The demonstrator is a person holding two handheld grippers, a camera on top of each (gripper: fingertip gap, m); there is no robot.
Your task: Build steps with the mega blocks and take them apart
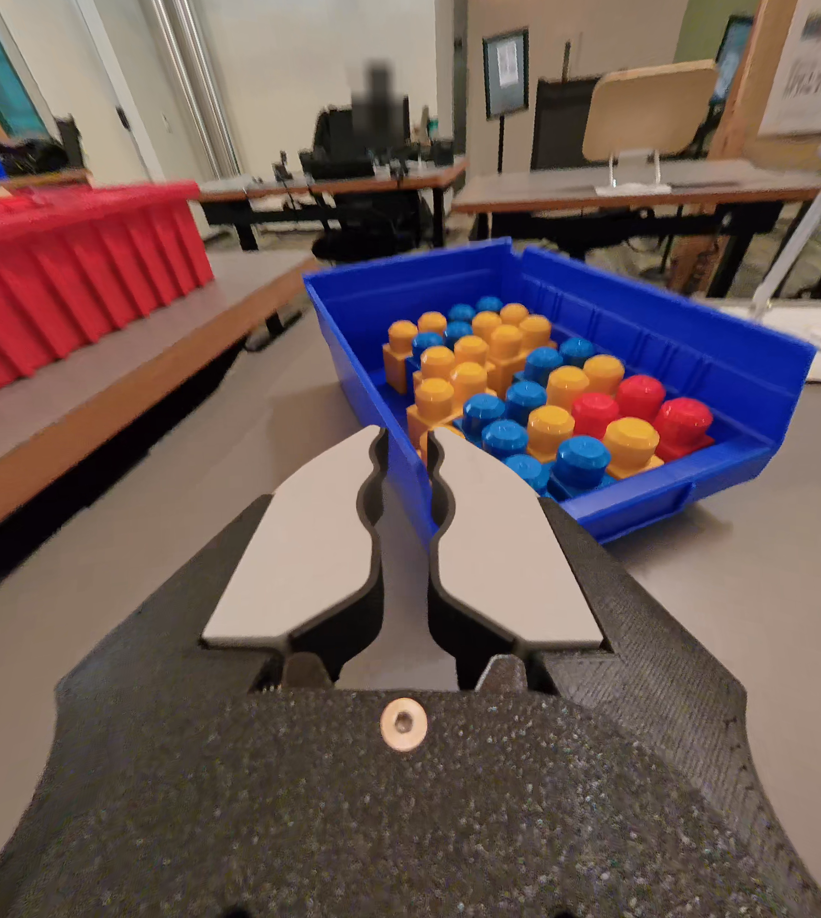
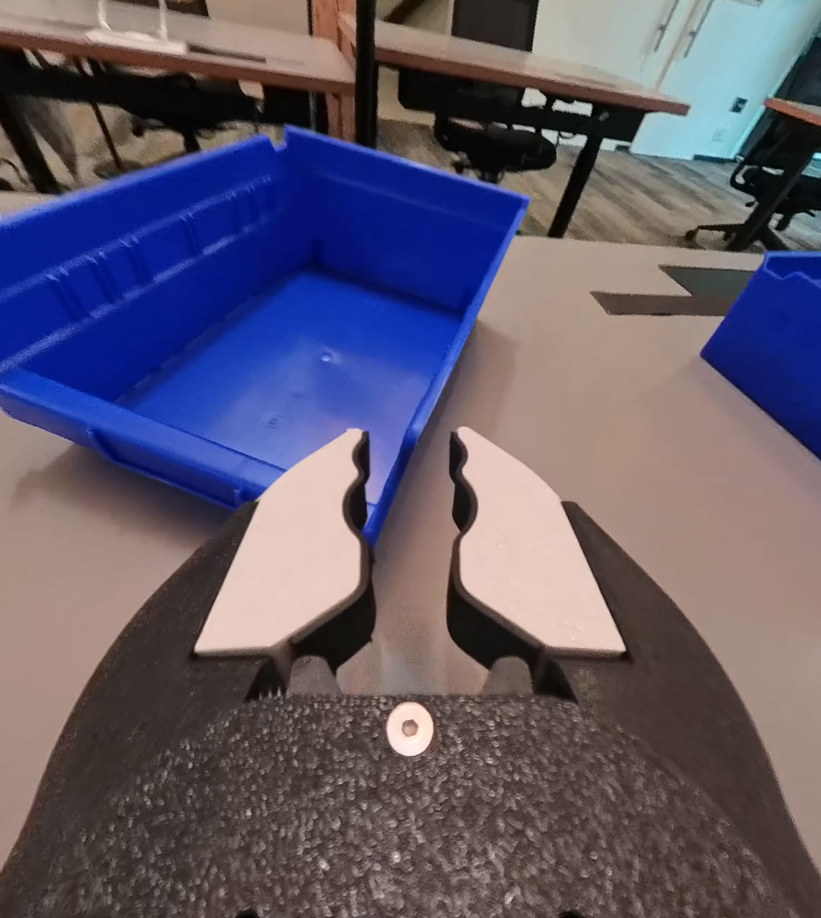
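- The mega blocks point(image 1: 537, 392) lie packed in a blue bin point(image 1: 686, 328) on the grey bench point(image 1: 746, 621), studs up: yellow ones toward the bin's far corner, blue ones through the middle, red ones by its low front lip.
- The left gripper point(image 1: 407, 434) hovers just outside the bin's near side wall, its jaws apart by only a narrow slot and holding nothing.
- The right gripper point(image 2: 408, 436) hangs over the near corner of an empty blue bin point(image 2: 160, 278), jaws somewhat wider apart, also holding nothing. A third blue bin point(image 2: 805, 357) stands well apart from the empty one.
- Judged from this, no step is built yet; the job in hand is fetching a first block from the full bin.
- To do it well, the left jaws probably need to widen before going in, since the slot looks too tight for a stud.
- Lift over the bin's wall, not through it, and come down squarely on one block near the wall, pinching its flat sides.
- The blocks sit tight together, and some may be pressed onto others, though the view is too soft to tell; pull up gently so neighbours stay in the bin.
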